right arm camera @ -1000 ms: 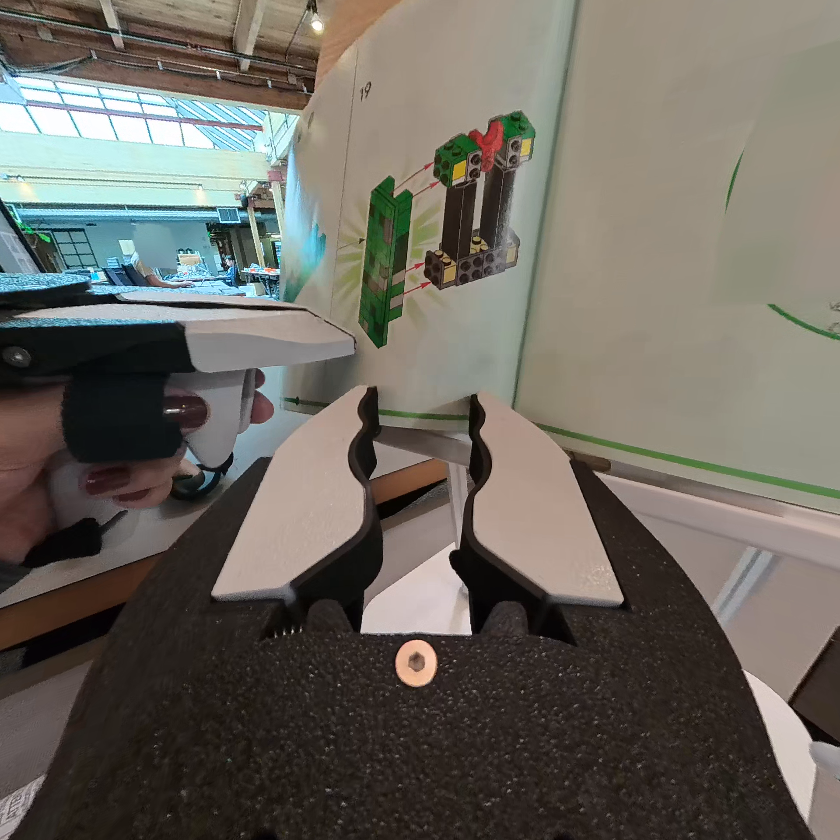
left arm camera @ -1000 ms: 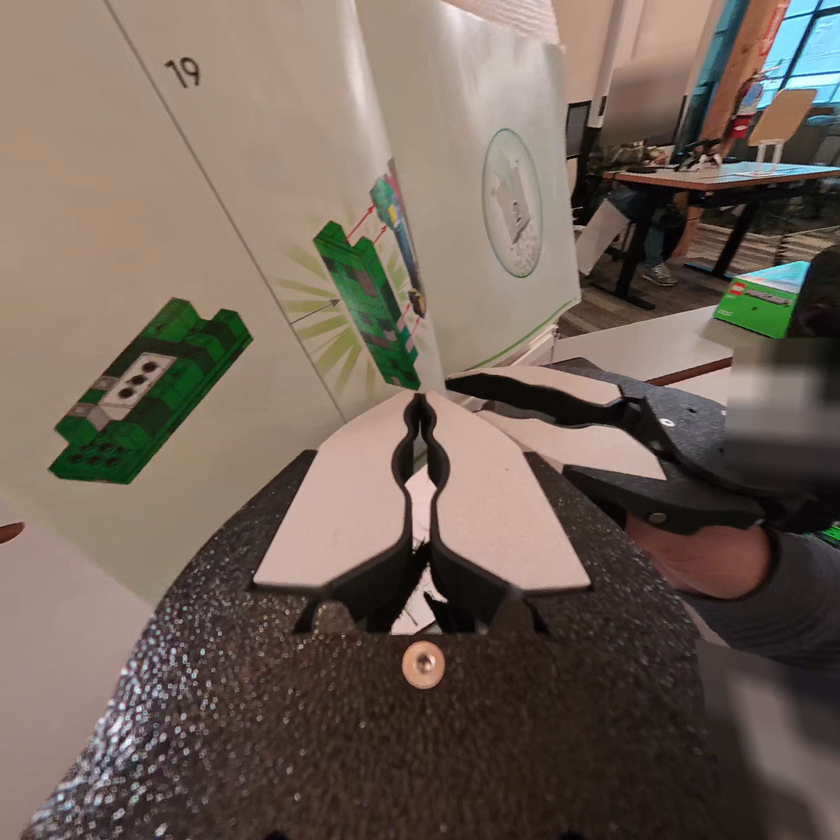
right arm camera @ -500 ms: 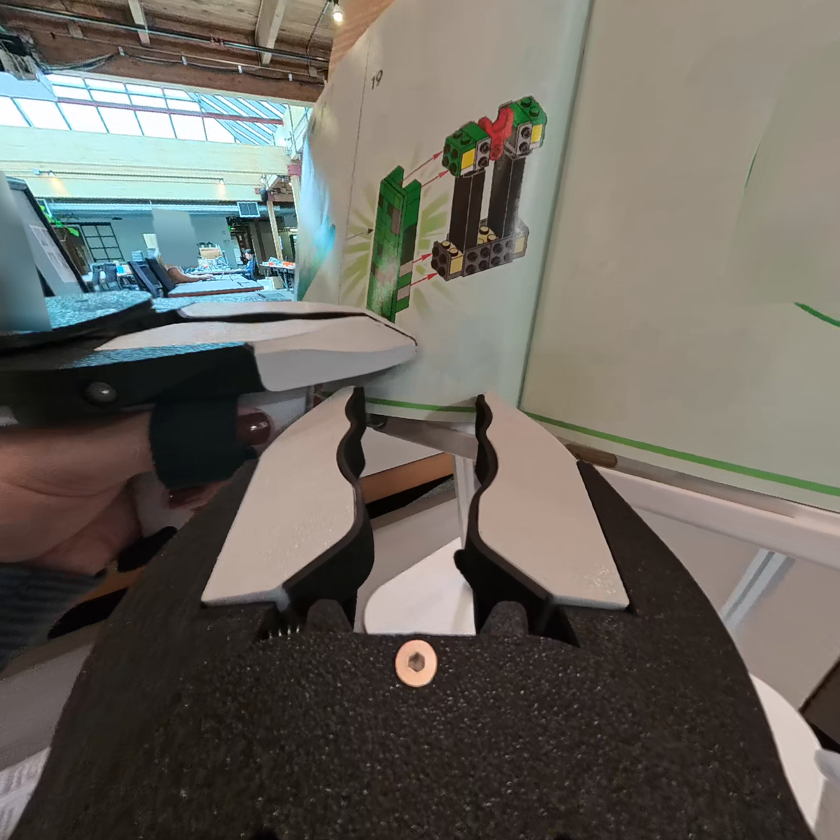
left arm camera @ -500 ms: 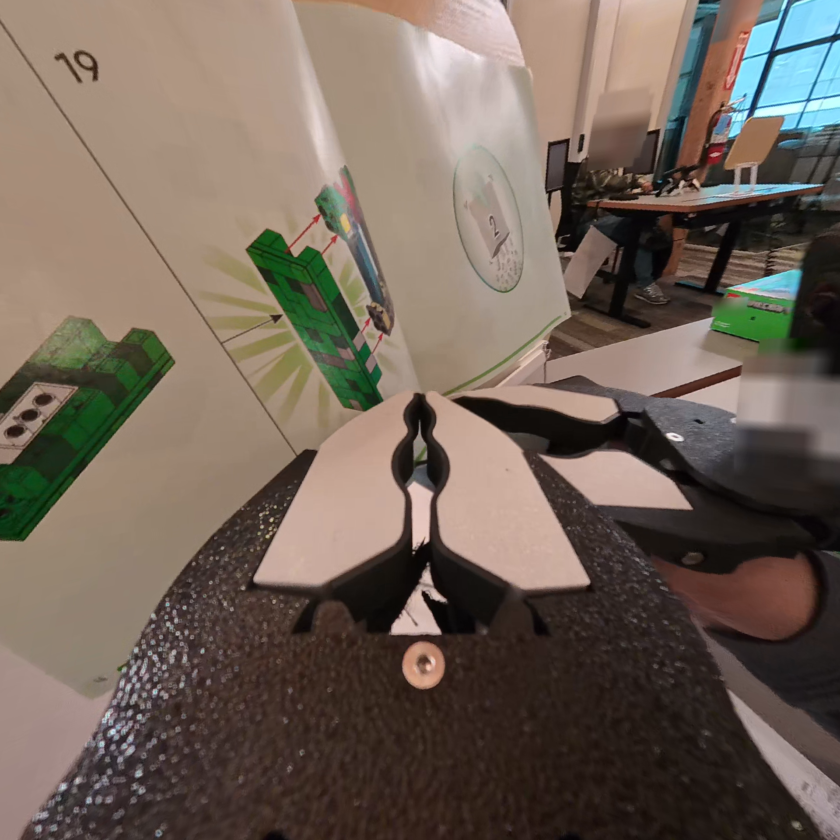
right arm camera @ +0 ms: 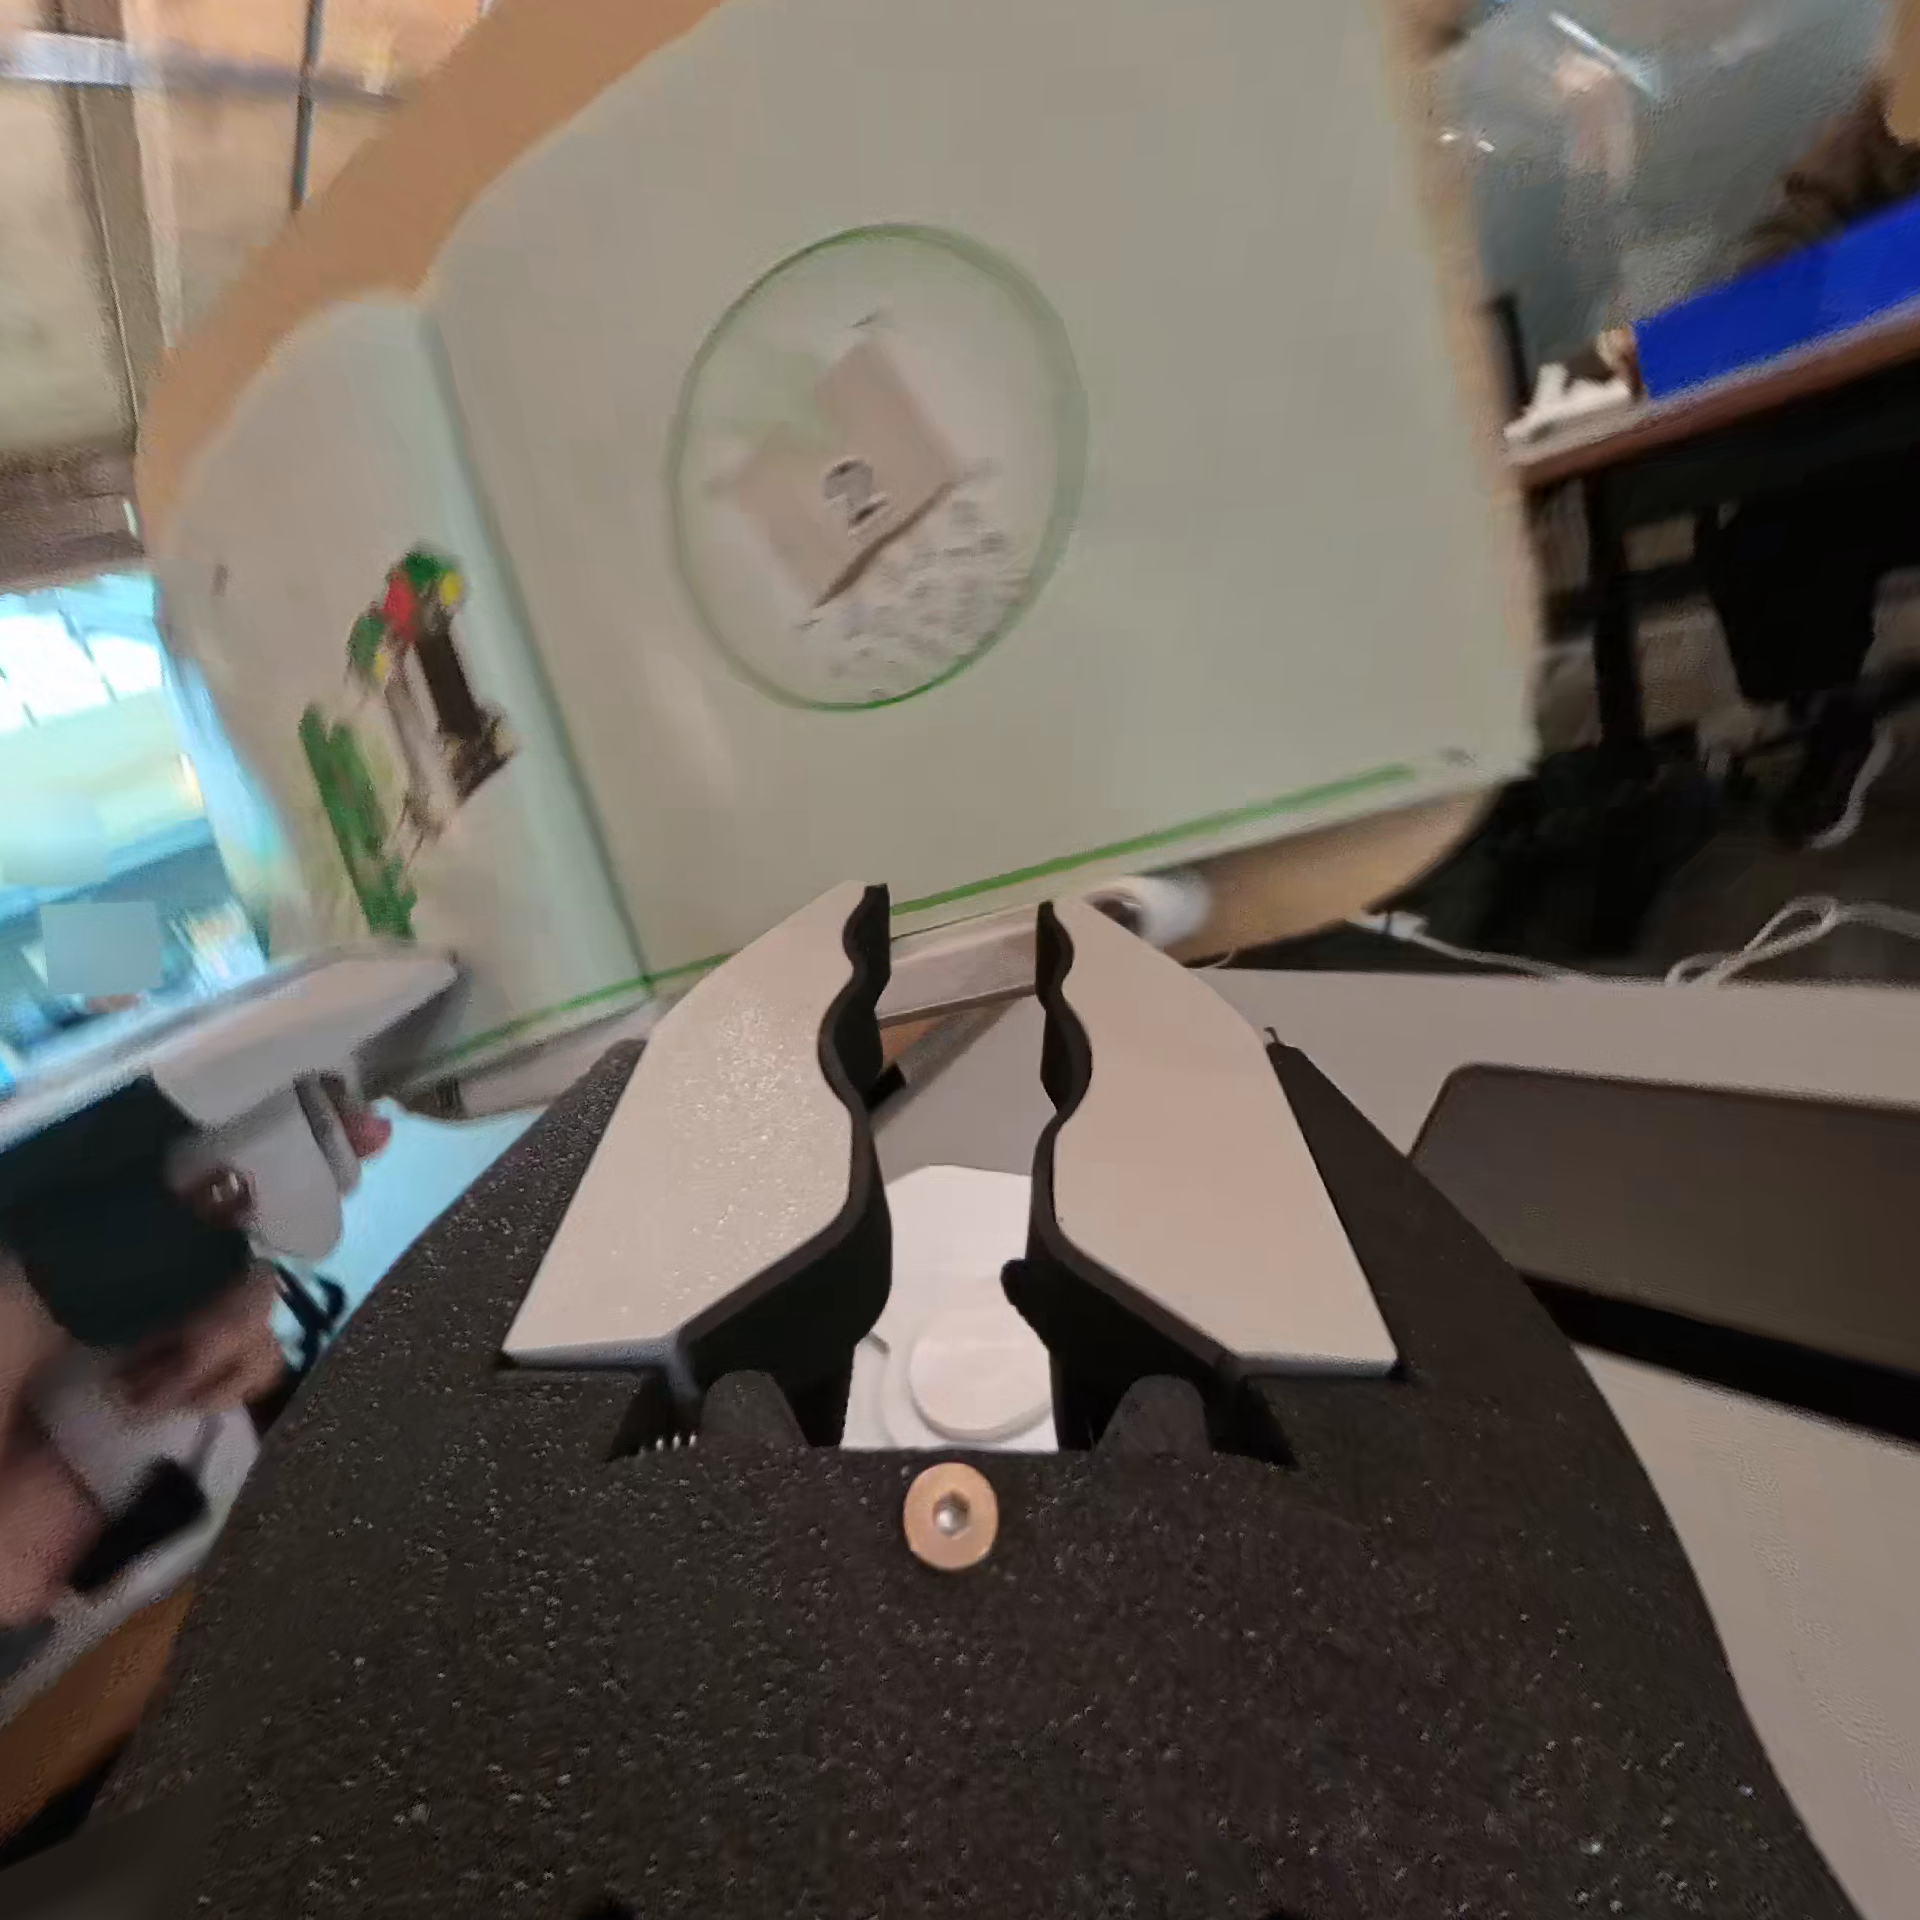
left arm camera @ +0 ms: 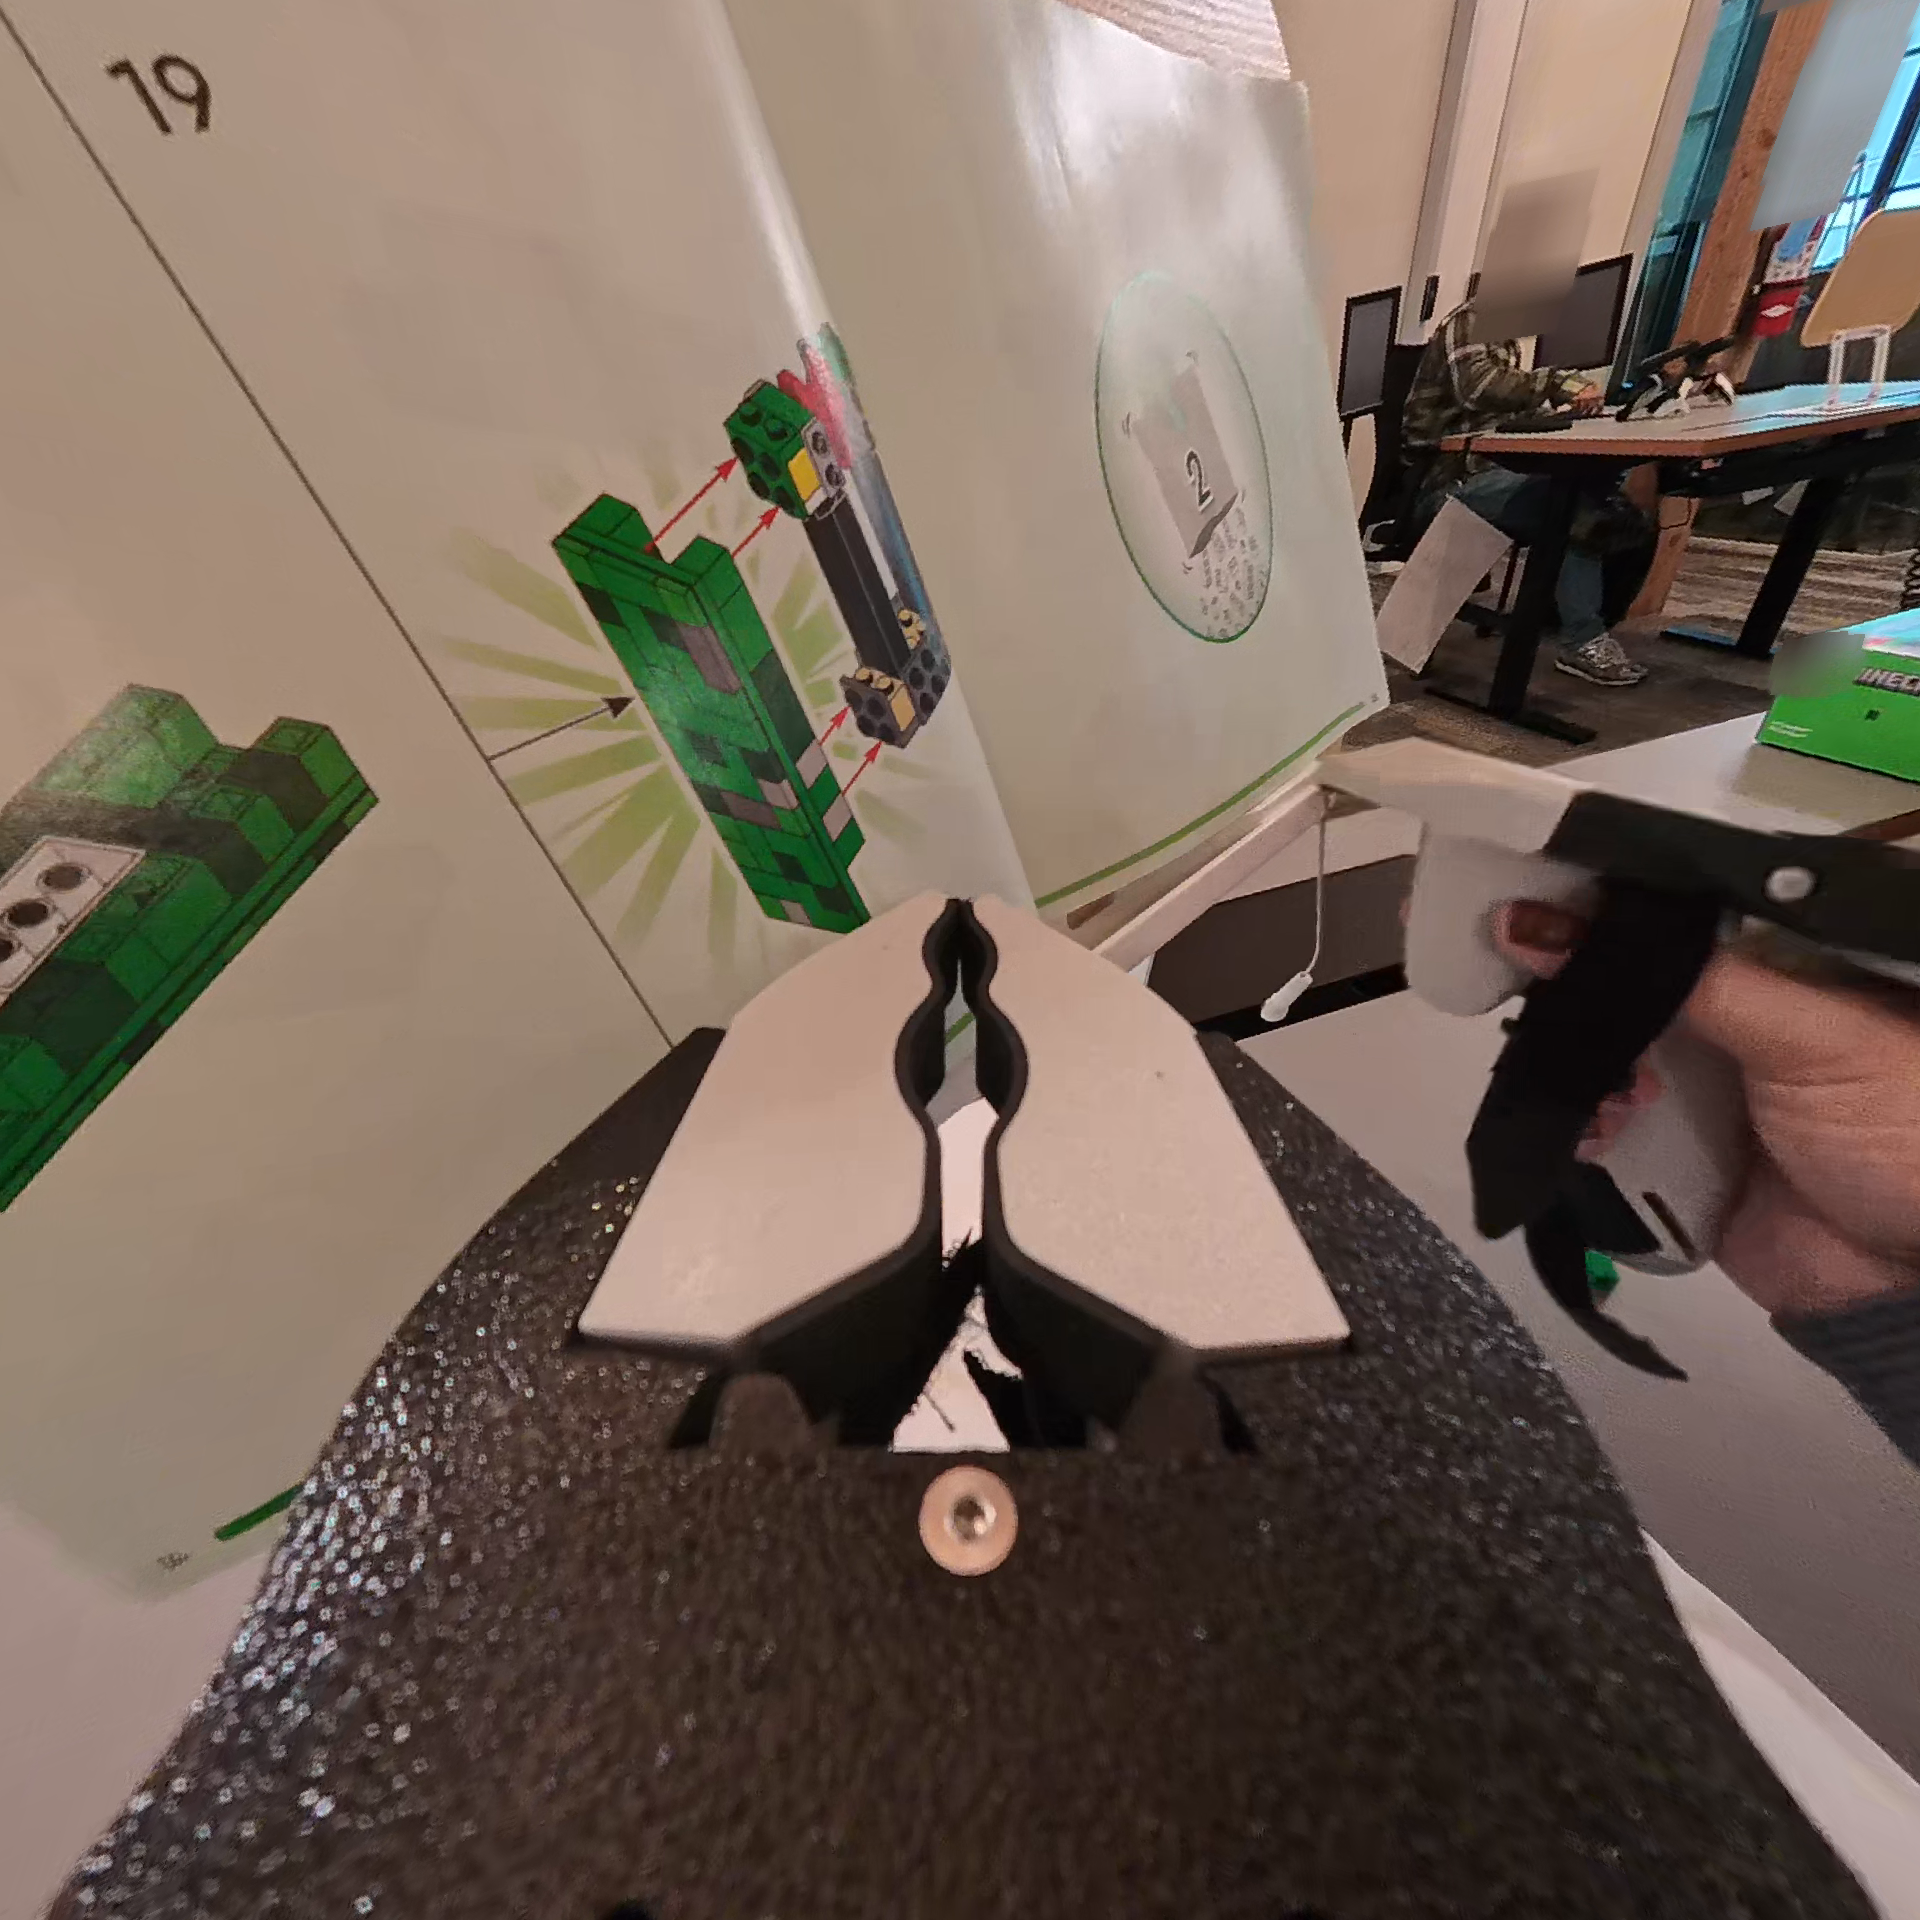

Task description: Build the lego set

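The open instruction booklet [left arm camera: 935,260] stands upright before me, showing a green brick column and a black frame. My left gripper [left arm camera: 961,912] is shut, its tips at the lower edge of the picture page, which it seems to pinch. In the right wrist view, the booklet [right arm camera: 1195,623] is blurred, and the left gripper [right arm camera: 436,971] touches the left page's lower edge. My right gripper [right arm camera: 961,909] is open and empty, held back from the booklet above the grey table [right arm camera: 1766,1558]. It shows side-on in the left wrist view [left arm camera: 1351,774]. A small green brick [left arm camera: 1600,1270] lies under that hand.
A green set box [left arm camera: 1860,717] sits at the far right of the table. A black tray [right arm camera: 1662,1195] lies to the right of my right gripper, with white paper and a white disc [right arm camera: 971,1371] beneath the fingers. A person [left arm camera: 1475,416] sits at a far desk. The white disc [right arm camera: 971,1371] is about equally far from each gripper, around 20 centimetres.
My right gripper has pulled back from the booklet and swung right, still open. My left gripper stays shut at the page's lower edge. The picture page has shifted in its view.
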Action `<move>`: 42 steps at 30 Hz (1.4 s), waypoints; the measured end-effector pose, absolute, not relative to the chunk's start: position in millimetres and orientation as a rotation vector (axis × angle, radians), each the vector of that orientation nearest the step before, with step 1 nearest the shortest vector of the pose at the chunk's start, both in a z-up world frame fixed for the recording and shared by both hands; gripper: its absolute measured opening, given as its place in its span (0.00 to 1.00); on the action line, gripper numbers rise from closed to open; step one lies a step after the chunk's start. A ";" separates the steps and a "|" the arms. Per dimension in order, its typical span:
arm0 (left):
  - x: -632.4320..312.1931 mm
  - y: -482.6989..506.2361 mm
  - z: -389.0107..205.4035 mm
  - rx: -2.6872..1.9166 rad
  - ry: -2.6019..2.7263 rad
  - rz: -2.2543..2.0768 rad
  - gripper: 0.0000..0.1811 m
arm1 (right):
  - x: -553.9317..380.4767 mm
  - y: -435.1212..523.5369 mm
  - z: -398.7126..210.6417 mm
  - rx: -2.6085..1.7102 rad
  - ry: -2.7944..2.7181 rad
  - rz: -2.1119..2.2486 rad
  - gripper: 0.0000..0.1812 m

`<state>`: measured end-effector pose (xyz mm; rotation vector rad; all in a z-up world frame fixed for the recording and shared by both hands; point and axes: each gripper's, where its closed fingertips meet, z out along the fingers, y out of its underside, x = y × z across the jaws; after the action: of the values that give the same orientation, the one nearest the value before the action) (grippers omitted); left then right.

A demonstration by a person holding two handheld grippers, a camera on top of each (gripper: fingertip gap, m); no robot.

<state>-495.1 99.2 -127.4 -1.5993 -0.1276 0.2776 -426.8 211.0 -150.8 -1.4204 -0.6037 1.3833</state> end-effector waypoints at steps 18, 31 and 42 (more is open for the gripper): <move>-501.7 103.7 -130.9 -1.621 -0.155 0.370 0.00 | -396.1 237.7 -179.2 -1.487 0.320 2.073 0.18; -502.0 104.1 -130.6 -1.619 -0.156 0.365 0.00 | -422.2 219.4 -184.6 -1.357 0.784 2.451 0.23; -503.0 104.3 -130.9 -1.616 -0.154 0.371 0.00 | -408.1 259.8 -182.6 -1.093 0.954 2.529 0.04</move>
<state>-503.0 104.3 -130.9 -1.6162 -0.1536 0.3708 -408.1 259.8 -182.6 -1.0932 0.9544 2.5292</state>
